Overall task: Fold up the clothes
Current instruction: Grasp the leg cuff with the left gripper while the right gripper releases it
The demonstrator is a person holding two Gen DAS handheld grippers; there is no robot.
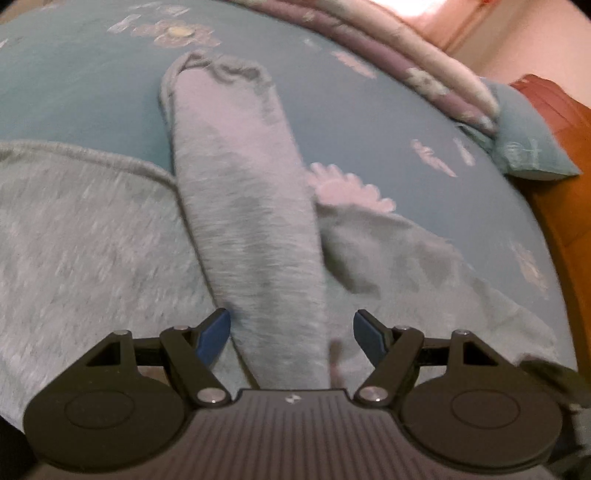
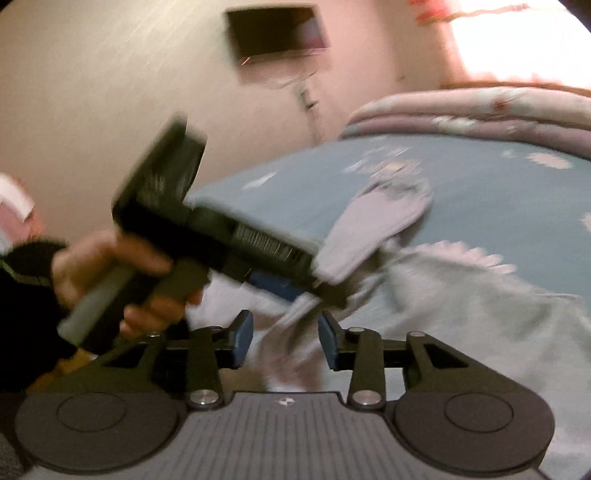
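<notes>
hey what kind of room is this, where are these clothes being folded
Most likely a bedroom in a home. The grey garment lies spread on a bed with a blue flowered sheet, a rolled quilt sits along its far edge, and a dark screen hangs on the wall.

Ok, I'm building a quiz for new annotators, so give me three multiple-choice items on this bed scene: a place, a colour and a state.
1. Where does the grey sleeve lie?
A) stretched out on the bedsheet
B) draped over a chair
C) on the floor
2. What colour is the bedsheet?
A) red
B) blue with pale flowers
C) plain white
3. How do the jaws of the left hand-held gripper stand?
A) clamped on the sleeve
B) open, either side of the sleeve
C) out of view
Key: 1 A, it lies flat on the sheet; 2 B, the blue floral print shows; 3 B, the pads stand apart.
</notes>
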